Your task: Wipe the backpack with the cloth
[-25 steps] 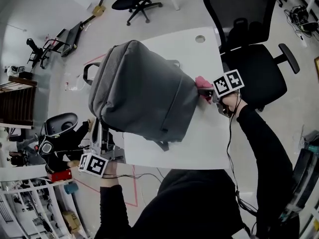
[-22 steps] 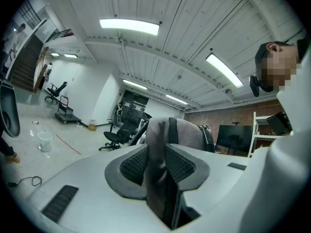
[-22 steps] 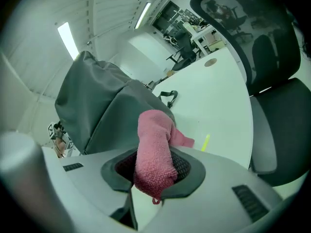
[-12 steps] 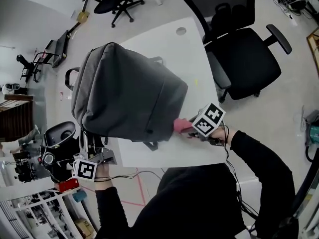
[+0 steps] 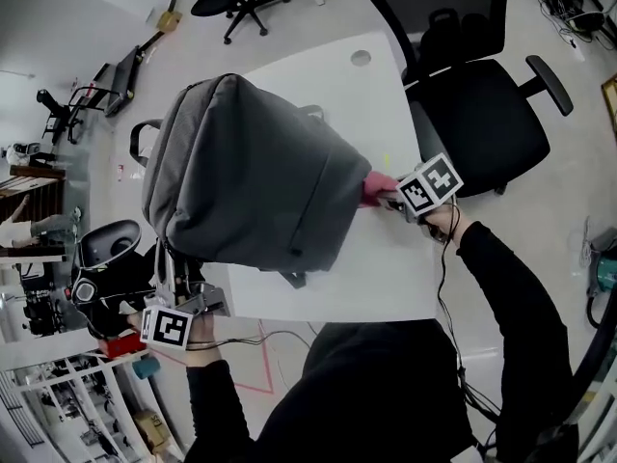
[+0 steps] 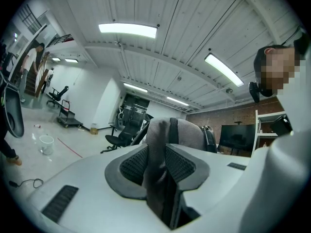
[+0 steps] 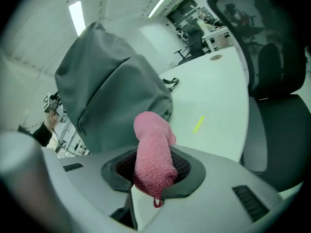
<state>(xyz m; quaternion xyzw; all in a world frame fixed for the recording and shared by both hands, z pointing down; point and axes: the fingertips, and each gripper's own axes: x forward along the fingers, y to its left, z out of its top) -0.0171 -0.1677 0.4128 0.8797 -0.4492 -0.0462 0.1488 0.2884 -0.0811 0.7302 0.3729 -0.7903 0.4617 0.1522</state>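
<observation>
Two grippers are both clenched on something: the right gripper (image 7: 154, 174) pinches a pink cloth (image 7: 152, 149) between its pads, the terry bunched up and sticking out past the jaws, while the left gripper (image 6: 158, 165) is clamped on a fold of grey fabric (image 6: 156, 178) that belongs to the backpack (image 5: 251, 177). In the head view the right gripper sits at centre right of the frame, and the cloth's free end meets the backpack's right side there. The left gripper is at lower left, gripping the bag's lower left edge. The grey backpack fills the middle of that frame, bulging upward over the left part of a white table (image 5: 386, 263). A small yellow mark (image 7: 198, 124) lies on the tabletop just past the cloth. A black office chair (image 5: 472, 104) stands beyond the table at upper right.
</observation>
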